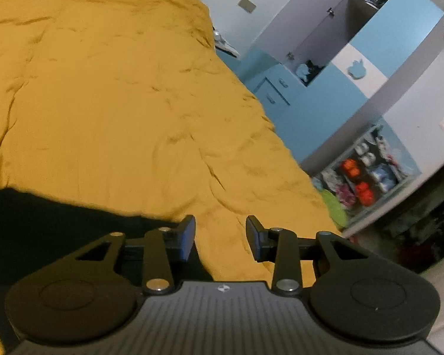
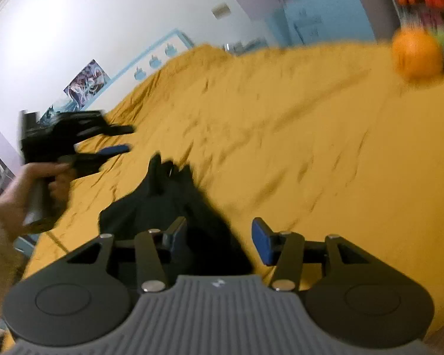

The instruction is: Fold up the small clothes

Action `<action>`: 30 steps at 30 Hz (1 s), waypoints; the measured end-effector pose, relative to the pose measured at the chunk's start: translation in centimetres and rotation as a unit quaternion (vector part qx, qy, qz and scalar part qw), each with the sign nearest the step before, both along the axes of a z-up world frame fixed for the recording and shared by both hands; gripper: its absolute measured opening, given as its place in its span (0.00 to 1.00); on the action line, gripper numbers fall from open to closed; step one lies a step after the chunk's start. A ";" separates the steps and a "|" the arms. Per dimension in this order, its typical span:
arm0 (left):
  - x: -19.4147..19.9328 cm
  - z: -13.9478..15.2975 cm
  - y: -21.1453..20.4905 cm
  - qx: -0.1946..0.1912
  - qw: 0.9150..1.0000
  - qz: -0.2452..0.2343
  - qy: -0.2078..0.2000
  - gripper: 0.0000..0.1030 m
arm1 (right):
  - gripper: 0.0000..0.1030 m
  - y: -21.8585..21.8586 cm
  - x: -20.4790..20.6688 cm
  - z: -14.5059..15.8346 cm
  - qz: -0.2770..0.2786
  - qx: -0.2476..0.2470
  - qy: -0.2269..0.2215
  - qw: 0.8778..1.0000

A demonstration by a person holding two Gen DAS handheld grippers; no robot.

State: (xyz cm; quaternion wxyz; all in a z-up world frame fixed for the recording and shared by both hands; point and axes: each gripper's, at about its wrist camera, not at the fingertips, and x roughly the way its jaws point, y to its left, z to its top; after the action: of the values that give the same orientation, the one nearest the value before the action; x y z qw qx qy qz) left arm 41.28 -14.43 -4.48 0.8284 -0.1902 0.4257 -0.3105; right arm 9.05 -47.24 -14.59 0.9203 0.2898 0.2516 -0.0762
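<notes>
A small black garment (image 2: 174, 201) lies crumpled on the mustard-yellow bedspread (image 2: 281, 136). My right gripper (image 2: 219, 236) is open just above its near end; the cloth shows between the jaws, not clamped. My left gripper (image 1: 220, 239) is open and empty over the yellow bedspread (image 1: 118, 103), with the black garment (image 1: 44, 224) at its lower left. In the right wrist view the left gripper (image 2: 120, 139) is held in a hand at the left, open, beyond the garment.
An orange ball (image 2: 417, 54) lies on the bed at the far right. A blue and white wardrobe (image 1: 355, 59) and a shelf of toys (image 1: 367, 174) stand beyond the bed's right edge. A headboard and poster (image 2: 87, 84) are on the wall.
</notes>
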 end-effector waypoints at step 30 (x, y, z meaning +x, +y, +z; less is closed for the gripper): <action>-15.6 -10.0 14.2 -0.099 0.985 0.002 0.139 0.47 | 0.09 4.9 31.3 -1.8 0.267 -0.095 0.101 0.954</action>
State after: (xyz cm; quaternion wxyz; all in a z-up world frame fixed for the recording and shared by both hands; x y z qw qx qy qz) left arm 25.68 -0.19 -14.46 0.7390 -0.3138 0.5031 -0.3198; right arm 40.33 -42.30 -16.42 0.9002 0.1143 0.4028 0.1200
